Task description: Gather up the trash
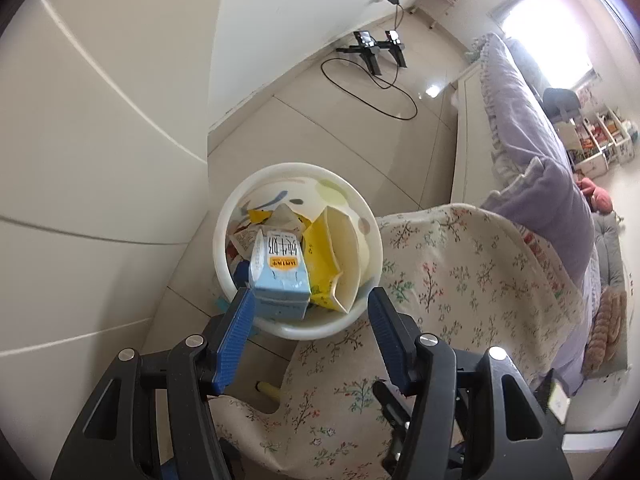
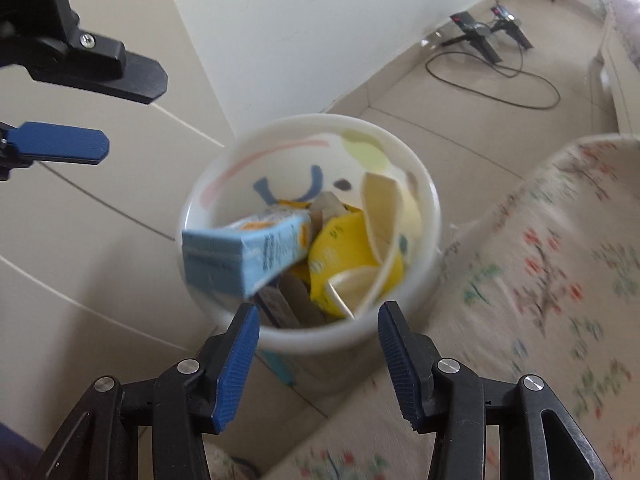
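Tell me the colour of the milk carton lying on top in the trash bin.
Light blue with an orange label band: the milk carton, clearest in the left wrist view.

1. Your left wrist camera looks steeply down, close above the white bin (image 1: 298, 320).
2. Your right one does likewise; bin (image 2: 308, 344) shared, left gripper (image 2: 136, 112) at ten o'clock.

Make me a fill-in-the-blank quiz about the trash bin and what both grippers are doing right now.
1. The light blue milk carton lies in the round ____ trash bin.
2. Beside the carton sits a crumpled ____ package.
3. The left gripper and the right gripper both have their jaws ____.
4. The floral cloth lies to the ____ of the bin.

Missing words: white; yellow; open; right
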Action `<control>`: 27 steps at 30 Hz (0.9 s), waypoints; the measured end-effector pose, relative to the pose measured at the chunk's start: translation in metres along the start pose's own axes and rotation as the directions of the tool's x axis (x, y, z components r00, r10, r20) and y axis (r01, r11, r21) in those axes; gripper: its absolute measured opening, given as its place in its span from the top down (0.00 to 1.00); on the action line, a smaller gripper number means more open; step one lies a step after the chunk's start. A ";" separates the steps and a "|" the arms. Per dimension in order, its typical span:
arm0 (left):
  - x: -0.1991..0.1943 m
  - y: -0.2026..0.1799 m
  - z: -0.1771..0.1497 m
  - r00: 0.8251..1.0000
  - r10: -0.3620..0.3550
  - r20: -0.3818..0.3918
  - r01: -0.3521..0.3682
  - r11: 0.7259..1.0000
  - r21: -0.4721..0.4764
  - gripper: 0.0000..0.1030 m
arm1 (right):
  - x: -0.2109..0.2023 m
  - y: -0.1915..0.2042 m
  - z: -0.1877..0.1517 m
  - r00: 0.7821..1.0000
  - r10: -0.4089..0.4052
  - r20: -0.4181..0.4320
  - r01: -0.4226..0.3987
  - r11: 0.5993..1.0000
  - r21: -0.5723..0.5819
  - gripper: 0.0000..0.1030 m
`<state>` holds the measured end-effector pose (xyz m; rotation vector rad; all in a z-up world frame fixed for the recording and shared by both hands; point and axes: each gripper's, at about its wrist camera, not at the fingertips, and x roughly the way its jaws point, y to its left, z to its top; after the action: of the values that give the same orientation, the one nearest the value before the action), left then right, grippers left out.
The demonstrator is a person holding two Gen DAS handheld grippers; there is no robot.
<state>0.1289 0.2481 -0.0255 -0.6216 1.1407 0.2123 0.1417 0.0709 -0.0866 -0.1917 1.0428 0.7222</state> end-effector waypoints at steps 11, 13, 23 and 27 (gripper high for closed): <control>-0.091 -0.053 -0.153 0.946 0.162 0.279 -0.212 0.965 0.158 0.32 | -0.156 -0.009 -0.090 0.981 0.053 0.187 -0.074 0.991 0.107 0.36; -0.112 -0.061 -0.178 0.924 0.187 0.334 -0.252 0.954 0.164 0.27 | -0.180 -0.005 -0.108 0.975 0.045 0.218 -0.068 0.993 0.100 0.36; -0.181 -0.103 -0.261 0.836 0.206 0.509 -0.361 0.905 0.227 0.15 | -0.265 -0.006 -0.170 0.933 -0.007 0.360 -0.030 0.995 0.096 0.27; -0.194 -0.113 -0.284 0.819 0.201 0.537 -0.378 0.893 0.242 0.14 | -0.285 -0.006 -0.183 0.920 -0.027 0.392 -0.013 0.995 0.099 0.25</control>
<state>-0.1219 0.0262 0.1106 -0.0575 0.7308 0.4086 -0.0720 -0.1485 0.0581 0.0377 0.6899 0.6665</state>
